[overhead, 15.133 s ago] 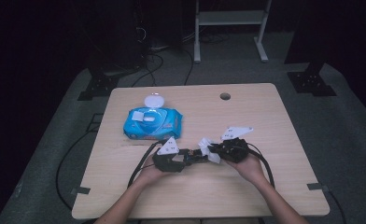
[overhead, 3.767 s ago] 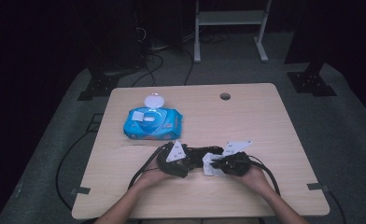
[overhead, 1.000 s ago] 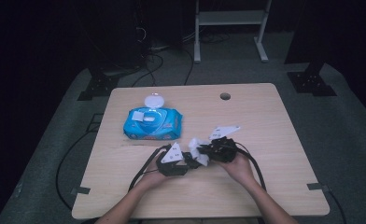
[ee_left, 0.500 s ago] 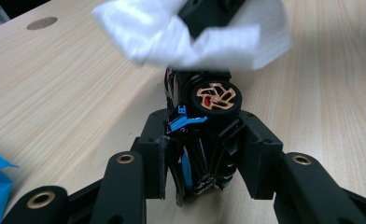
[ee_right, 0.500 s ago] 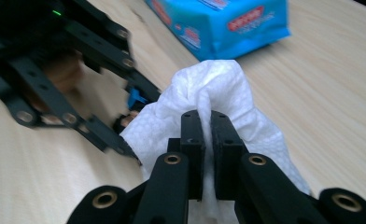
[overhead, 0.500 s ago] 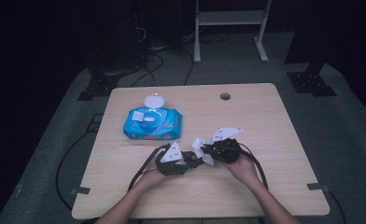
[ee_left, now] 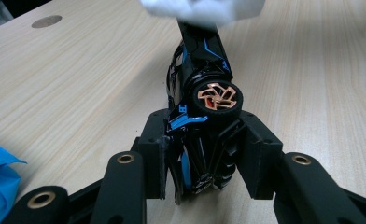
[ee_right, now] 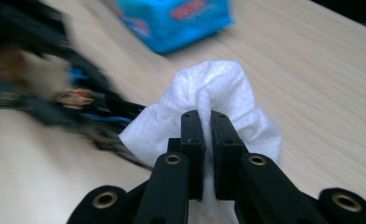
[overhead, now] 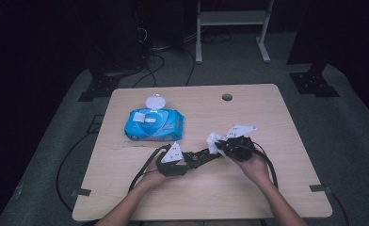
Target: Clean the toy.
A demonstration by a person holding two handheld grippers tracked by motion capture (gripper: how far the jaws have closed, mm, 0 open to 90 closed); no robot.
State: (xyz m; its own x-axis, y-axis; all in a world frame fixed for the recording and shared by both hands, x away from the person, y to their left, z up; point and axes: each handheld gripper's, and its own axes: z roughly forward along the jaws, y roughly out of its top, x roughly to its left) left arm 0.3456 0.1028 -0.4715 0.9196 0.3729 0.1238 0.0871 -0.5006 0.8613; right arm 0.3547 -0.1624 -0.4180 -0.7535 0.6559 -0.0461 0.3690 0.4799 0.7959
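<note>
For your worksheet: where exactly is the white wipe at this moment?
In the high view the white wipe sits right of the table's middle, pinched in the right tool against the front end of the black toy car that the left tool clamps.

Right tongs (overhead: 219,147) with white wipe (overhead: 214,140) now farther up toy car (overhead: 199,157)

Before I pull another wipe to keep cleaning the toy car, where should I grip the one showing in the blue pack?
Probably pinch the white wipe at the pack's top opening, coming straight down. The round lid is flipped back toward the table's far edge, so the opening is clear from above.
</note>
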